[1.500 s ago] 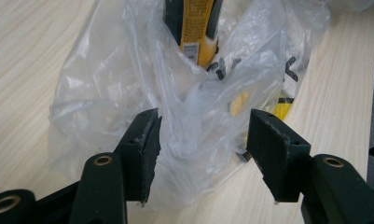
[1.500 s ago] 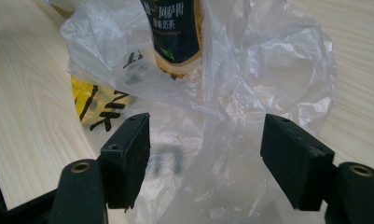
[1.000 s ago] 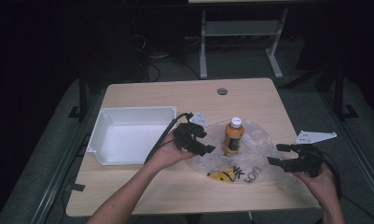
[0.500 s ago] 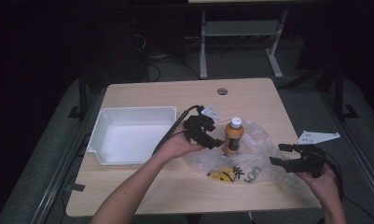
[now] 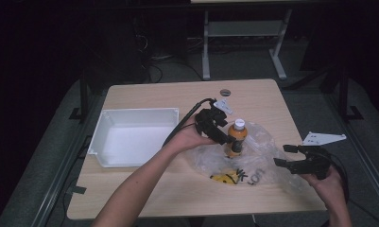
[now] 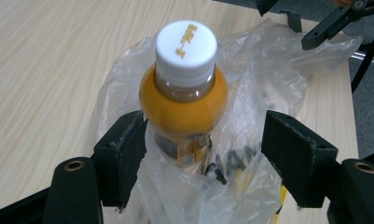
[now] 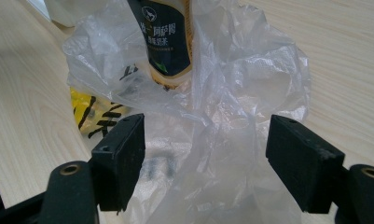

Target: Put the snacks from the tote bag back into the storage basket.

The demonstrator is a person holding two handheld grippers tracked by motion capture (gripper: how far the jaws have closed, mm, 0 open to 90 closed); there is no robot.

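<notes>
While its jaws have just been widening, left tool (image 6: 203, 154) spread astride the upright bottle (image 6: 184, 102), right tool (image 7: 205, 158) spread around the plastic bag (image 7: 231, 93).

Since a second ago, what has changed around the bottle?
The left gripper moved right, up to the bottle; its jaws have just been opening and now straddle it, not yet gripping. The right gripper, plastic bag and white tray stayed put.

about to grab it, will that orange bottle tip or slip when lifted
The bottle looks full, so probably heavy for its size. It stands upright on crumpled plastic bag, so a nudge may tip it. Its smooth round body could slip or roll.
</notes>
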